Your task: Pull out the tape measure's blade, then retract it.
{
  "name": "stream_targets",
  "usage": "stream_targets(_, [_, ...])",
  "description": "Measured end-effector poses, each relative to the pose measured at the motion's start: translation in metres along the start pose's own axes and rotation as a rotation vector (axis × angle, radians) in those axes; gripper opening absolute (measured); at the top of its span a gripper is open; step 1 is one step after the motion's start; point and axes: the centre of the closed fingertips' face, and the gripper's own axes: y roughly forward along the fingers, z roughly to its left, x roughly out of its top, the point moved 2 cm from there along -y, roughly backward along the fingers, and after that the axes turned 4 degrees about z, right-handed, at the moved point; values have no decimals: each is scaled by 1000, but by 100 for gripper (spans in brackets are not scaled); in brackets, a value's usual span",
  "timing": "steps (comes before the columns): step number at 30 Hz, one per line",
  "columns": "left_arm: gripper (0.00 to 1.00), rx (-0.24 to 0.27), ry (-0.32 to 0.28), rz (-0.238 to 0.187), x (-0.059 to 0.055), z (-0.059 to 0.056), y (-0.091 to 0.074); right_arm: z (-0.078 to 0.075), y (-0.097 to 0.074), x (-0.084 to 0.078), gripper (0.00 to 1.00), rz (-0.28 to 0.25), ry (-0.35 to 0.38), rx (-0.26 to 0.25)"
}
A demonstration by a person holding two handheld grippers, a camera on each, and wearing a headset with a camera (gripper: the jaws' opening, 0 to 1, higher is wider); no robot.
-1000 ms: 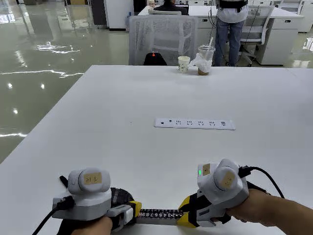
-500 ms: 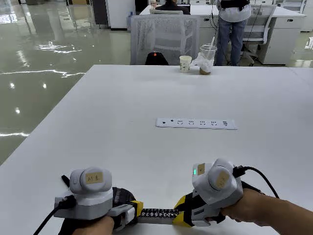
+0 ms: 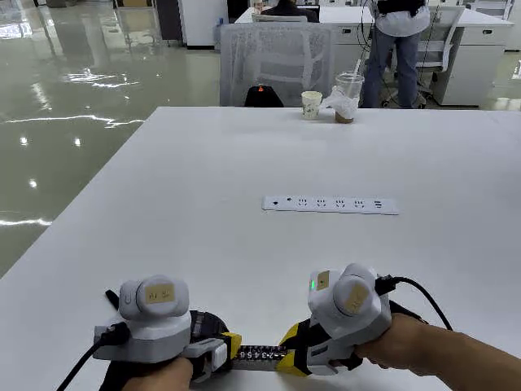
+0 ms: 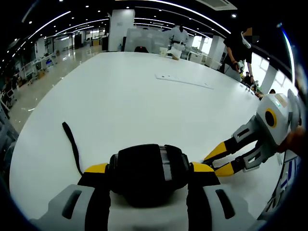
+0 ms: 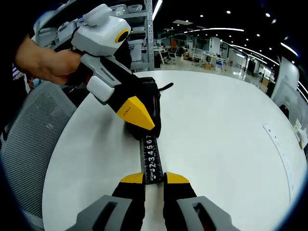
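White desk (image 3: 244, 163), near edge, left gripper (image 4: 150, 168) clamped around black tape measure case (image 5: 154, 96), right gripper (image 5: 154, 179) pinching tip of short extended blade (image 5: 150, 159)

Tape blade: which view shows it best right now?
The right gripper view: it looks straight along the blade, numbers legible, from the case to the right hand-held gripper pinching its end. The head view shows a short strip of it near the bottom edge. In the left gripper view the case stands in front of it.
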Motion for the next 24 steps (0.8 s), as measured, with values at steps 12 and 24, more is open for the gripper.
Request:
stream_targets(12, [59,-2,-5,1,0,0,0,1,10,11,10,-7,-8,5])
stream_targets(24, [59,-7,-7,3,0,2,-1,3,19,22,10,-17,-18,11])
